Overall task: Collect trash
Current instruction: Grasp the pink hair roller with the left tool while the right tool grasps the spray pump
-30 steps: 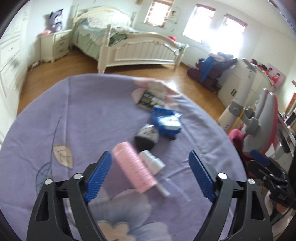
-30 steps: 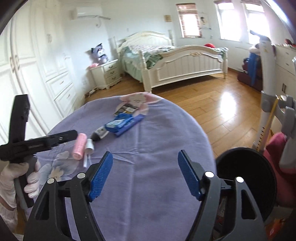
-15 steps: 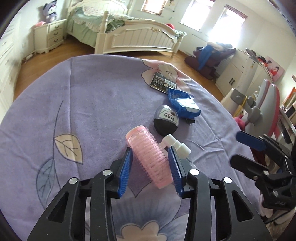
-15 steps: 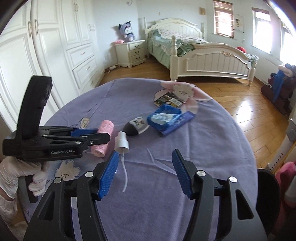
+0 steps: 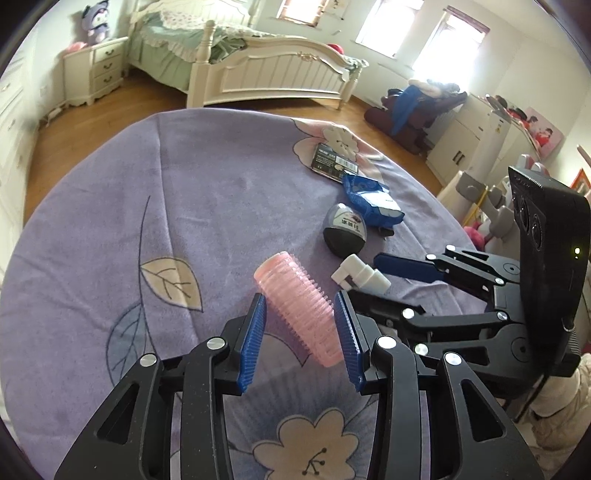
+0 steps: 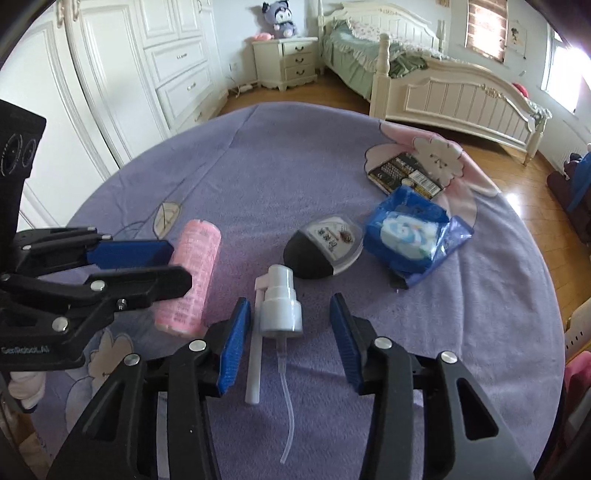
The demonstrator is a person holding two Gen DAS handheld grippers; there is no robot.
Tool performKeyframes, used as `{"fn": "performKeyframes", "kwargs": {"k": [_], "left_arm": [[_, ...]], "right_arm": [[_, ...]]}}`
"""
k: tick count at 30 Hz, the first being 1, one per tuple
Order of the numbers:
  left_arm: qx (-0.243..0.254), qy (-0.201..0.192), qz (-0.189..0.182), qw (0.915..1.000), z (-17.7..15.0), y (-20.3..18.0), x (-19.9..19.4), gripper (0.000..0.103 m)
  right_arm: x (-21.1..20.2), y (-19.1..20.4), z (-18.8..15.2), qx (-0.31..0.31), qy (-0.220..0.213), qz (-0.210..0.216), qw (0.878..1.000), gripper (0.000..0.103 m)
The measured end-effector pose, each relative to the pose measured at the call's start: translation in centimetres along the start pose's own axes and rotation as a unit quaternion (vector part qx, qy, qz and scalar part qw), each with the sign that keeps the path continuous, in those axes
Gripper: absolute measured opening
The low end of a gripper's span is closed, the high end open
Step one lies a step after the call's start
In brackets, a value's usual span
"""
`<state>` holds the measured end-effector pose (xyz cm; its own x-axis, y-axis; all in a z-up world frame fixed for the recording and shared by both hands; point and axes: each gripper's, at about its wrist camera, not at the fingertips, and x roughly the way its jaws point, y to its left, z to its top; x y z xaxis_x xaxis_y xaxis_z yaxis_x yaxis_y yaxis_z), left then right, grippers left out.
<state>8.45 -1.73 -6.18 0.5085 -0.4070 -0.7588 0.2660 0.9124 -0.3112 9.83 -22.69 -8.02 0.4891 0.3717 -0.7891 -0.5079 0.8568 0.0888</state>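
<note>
Left gripper (image 5: 300, 325) clamps pink roller (image 5: 297, 306), right gripper (image 6: 286, 332) closing (untouched) around pump head (image 6: 279, 302)

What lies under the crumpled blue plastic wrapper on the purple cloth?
A small black piece pokes out beneath the crumpled blue plastic wrapper at its near edge, on the purple cloth. What it is, and anything further under, is covered.

Home bedroom. White carved bed (image 6: 443, 77) with green bedding at upper right, nightstand (image 6: 286, 61) with plush toy (image 6: 279, 16) at top centre, built-in white wardrobe (image 6: 122, 74) upper left, wooden floor (image 6: 535, 192) at right.
</note>
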Motion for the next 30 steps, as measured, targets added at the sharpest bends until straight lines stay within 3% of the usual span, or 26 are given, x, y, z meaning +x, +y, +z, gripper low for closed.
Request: {"fn": "performKeyframes", "kwargs": {"k": [2,4,7,12,18,20,25,30], "left_arm": [[-0.007,0.002,0.004,1.0,-0.1,0.0,0.0,0.054],[-0.013,0.004,0.006,0.9999,-0.2,-0.1,0.1,0.06],[-0.017,0.005,0.008,0.9998,-0.3,-0.6,0.6,0.066],[-0.007,0.0,0.021,0.9998,-0.1,-2.2,2.0,0.066],[0.037,0.005,0.05,0.9981,0.5,-4.1,3.3,0.046],[0.049,0.001,0.06,0.997,0.6,-4.5,3.6,0.03],[0.034,-0.03,0.054,0.9975,0.2,-4.7,3.0,0.03],[0.077,-0.073,0.04,0.9935,0.4,-8.7,0.8,0.03]], "right_arm": [[-0.1,0.0,-0.1,-0.003,-0.001,-0.004,1.0,0.026],[-0.3,-0.2,-0.5,0.003,-0.003,-0.003,1.0,0.026],[-1.0,-0.5,-1.3,0.008,-0.01,-0.005,1.0,0.026],[-2.3,-0.6,-2.2,0.016,-0.031,-0.026,0.999,0.026],[-4.1,-2.0,-3.5,0.042,-0.044,-0.029,0.998,0.026],[-4.8,-2.8,-4.0,0.056,-0.052,-0.026,0.997,0.026],[-6.6,-4.9,-5.0,0.091,-0.083,-0.019,0.992,0.026],[-9.6,-7.3,-6.5,0.129,-0.147,-0.025,0.98,0.026]]}}
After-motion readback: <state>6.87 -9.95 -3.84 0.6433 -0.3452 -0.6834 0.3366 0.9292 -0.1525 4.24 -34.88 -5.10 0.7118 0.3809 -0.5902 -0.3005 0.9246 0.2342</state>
